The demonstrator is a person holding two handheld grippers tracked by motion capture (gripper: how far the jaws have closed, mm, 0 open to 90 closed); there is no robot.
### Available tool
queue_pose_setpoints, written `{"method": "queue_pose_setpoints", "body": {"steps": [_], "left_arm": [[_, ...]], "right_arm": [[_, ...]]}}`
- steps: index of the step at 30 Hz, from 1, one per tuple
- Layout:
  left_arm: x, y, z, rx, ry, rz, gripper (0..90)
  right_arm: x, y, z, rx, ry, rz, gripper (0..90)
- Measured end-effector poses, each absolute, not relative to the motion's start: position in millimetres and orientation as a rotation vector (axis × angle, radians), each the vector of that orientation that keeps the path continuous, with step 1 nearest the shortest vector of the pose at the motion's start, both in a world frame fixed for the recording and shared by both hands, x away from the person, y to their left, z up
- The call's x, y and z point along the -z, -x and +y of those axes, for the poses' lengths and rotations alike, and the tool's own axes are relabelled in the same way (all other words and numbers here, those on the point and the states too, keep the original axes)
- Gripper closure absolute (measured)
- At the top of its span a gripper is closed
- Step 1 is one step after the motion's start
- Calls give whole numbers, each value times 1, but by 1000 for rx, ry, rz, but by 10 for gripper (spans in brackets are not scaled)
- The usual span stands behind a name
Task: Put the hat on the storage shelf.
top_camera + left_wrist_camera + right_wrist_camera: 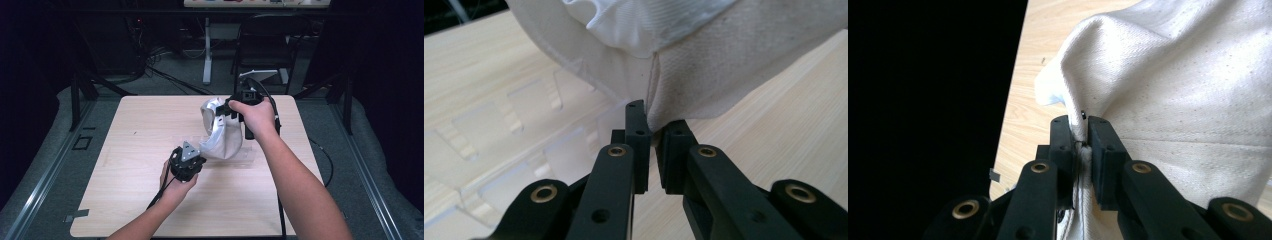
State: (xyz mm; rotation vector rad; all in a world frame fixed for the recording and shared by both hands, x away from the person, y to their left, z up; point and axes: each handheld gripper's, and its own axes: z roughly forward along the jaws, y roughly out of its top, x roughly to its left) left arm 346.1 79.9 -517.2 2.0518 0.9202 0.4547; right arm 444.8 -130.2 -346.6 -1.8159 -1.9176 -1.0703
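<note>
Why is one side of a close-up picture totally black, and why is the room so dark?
In the right gripper view, the black is the unlit room beyond the table edge; the cloth is brightly lit. The high view's light falls on the table, leaving its surroundings dim.

Likely a lab, dark curtains (385,75), floor cables (170,77), folding chair (265,45)

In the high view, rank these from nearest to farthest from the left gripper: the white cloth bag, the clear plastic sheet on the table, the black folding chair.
1. White cloth bag: touching the left gripper, its lower corner at the jaws.
2. Clear plastic sheet: flat on the table, just right of the gripper; nearly as close as the bag.
3. Black folding chair: beyond the table's far edge, clearly farthest.
</note>
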Motion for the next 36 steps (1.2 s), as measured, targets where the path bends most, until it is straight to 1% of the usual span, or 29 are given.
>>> {"method": "queue_pose_setpoints", "body": {"steps": [4, 8, 10, 11, 12, 14, 15, 16, 17, 18, 19, 24, 29, 32, 34, 36], "left_arm": [[521, -347, 82, -436, -2039, 928, 858], [521, -345, 81, -467, -2044, 906, 852], [521, -345, 81, -455, -2037, 916, 832], [521, -345, 81, -447, -2030, 916, 803], [521, -344, 82, -452, -2032, 916, 722], [521, -343, 83, -454, -2029, 909, 670], [521, -342, 83, -456, -2022, 907, 670], [521, -340, 84, -461, -2018, 904, 617], [521, -339, 86, -459, -2017, 898, 617], [522, -334, 89, -461, -2005, 883, 573], [522, -334, 89, -461, -2005, 883, 553], [520, -316, 106, -454, -2011, 851, 520], [526, -303, 129, -451, -2021, 870, 482], [533, -303, 151, -492, -2030, 894, 467], [535, -305, 156, -497, -2034, 908, 462], [539, -310, 167, -481, -2004, 964, 456]], "right_arm": [[356, -445, -128, 1030, 1810, -1944, 817], [360, -446, -128, 1032, 1810, -1938, 817], [360, -446, -128, 1040, 1814, -1925, 817], [361, -446, -129, 1034, 1810, -1937, 817], [360, -446, -131, 1037, 1814, -1939, 817], [360, -445, -133, 1044, 1814, -1932, 816], [360, -445, -133, 1044, 1814, -1932, 816], [360, -445, -134, 1043, 1816, -1944, 815], [360, -445, -134, 1043, 1816, -1944, 815], [359, -444, -135, 1043, 1825, -1943, 815], [359, -444, -135, 1043, 1825, -1943, 815], [357, -441, -137, 1048, 1837, -1979, 813], [356, -439, -138, 1038, 1838, -2008, 811], [355, -436, -137, 1050, 1837, -2019, 797], [354, -435, -136, 1060, 1839, -2021, 791], [353, -435, -135, 1063, 1842, -2016, 789]]}}
